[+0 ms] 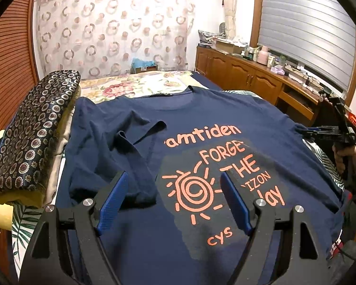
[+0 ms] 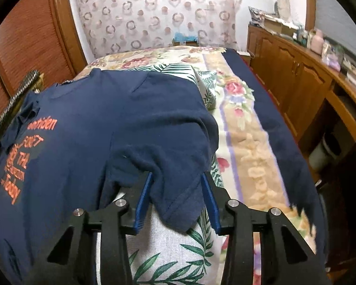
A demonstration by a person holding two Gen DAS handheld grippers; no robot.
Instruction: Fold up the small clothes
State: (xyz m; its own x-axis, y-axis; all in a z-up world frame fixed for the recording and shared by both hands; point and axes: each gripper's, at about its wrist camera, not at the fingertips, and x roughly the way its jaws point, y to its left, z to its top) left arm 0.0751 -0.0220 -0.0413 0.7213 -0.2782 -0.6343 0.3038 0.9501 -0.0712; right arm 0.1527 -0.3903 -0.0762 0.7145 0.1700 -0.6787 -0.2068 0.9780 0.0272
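While the navy T-shirt (image 1: 197, 123) lies spread face up on the bed (image 2: 244, 142), its orange print of a spiral sun and lettering showing, nearly everything else can be placed from it. To the shirt's left, in the left wrist view, a folded dark cloth with a ring pattern (image 1: 35, 123) sits on top of a yellow pillow (image 1: 2, 209) at the bed's edge. The shirt's left sleeve (image 1: 140, 147) is turned in over the chest, just left of the print. Over the shirt's lower part the left gripper (image 1: 175, 190) stands wide open, its blue pads apart, with only flat cloth under them and nothing pinched. At the shirt's right edge, the right gripper (image 2: 178, 190) has the right sleeve (image 2: 178, 204) hanging between its pads; the jaws are partly closed, but the pads do not clearly press on the cloth. Under that sleeve lies a white sheet with green leaves (image 2: 168, 256), and right of the shirt runs a floral cover (image 2: 246, 133). Farther right a wooden bench (image 1: 249, 71) along the wall bears an open cardboard box (image 1: 227, 45), whose contents are too small to tell, with bottles and jars beside it.
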